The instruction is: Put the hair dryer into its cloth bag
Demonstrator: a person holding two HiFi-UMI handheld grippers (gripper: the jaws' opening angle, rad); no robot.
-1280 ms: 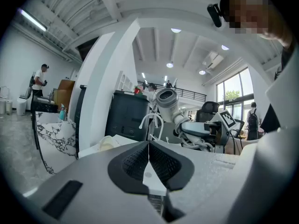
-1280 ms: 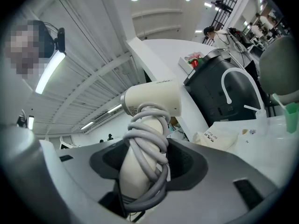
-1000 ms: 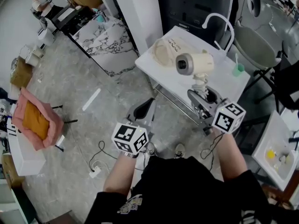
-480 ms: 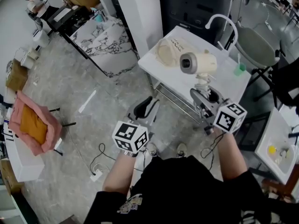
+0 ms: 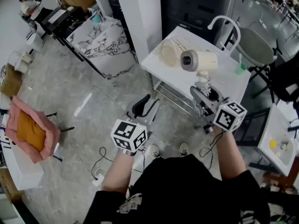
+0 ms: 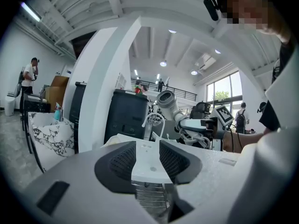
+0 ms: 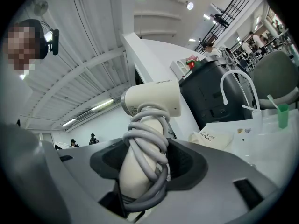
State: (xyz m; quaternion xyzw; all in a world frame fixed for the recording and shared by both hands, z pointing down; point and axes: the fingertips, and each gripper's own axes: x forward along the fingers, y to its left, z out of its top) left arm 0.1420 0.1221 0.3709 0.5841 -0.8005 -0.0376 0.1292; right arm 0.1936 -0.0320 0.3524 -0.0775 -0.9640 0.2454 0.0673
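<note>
Hair dryer (image 5: 200,60) stands pinched by its cord-wrapped handle in right claw (image 5: 203,93); left claw (image 5: 142,107), just opening, is spread, empty.

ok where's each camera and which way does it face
Head view: worn by the person, steeply down at table, cloth bag, hair dryer; both forearms, left gripper, right gripper show.
Left gripper view: rides that gripper, faces the table; jaws have just been opening, nothing between; person's head above.
Right gripper view: rides that gripper, looks along jaws clamped on the hair dryer; head above.
All three show the hair dryer.
</note>
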